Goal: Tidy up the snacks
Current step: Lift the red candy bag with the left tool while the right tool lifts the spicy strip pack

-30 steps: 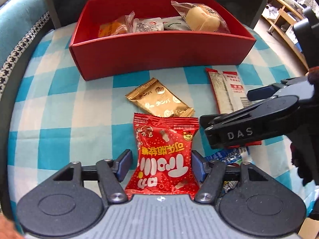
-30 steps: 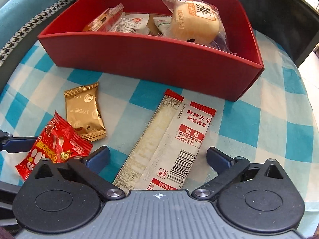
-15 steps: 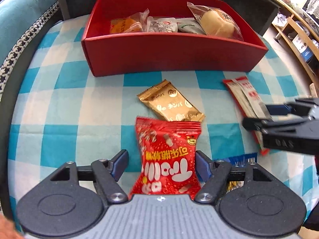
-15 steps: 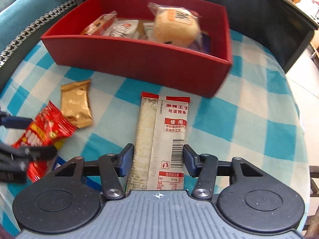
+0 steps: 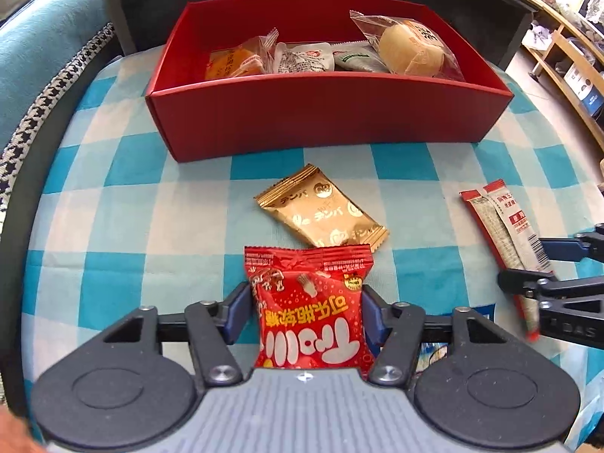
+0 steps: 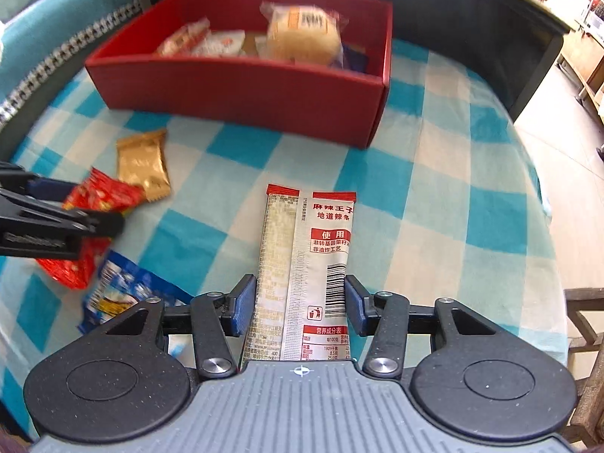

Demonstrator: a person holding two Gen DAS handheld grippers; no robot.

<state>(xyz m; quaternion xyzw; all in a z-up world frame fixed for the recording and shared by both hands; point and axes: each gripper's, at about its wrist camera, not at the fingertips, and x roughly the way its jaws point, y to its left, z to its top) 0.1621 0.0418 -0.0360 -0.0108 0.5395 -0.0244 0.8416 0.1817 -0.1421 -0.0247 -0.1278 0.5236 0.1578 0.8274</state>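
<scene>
Left wrist view: red box (image 5: 324, 120) already holds 4 snacks. Left gripper (image 5: 307, 311), jaws just closing, pinches the red candy bag (image 5: 309, 317); gold packet (image 5: 321, 211) lies untouched on the cloth. Right gripper (image 6: 298, 305) clamps the long spicy strip (image 6: 302, 271). 4 snacks, counting the blue packet (image 6: 124, 287), remain outside.
</scene>
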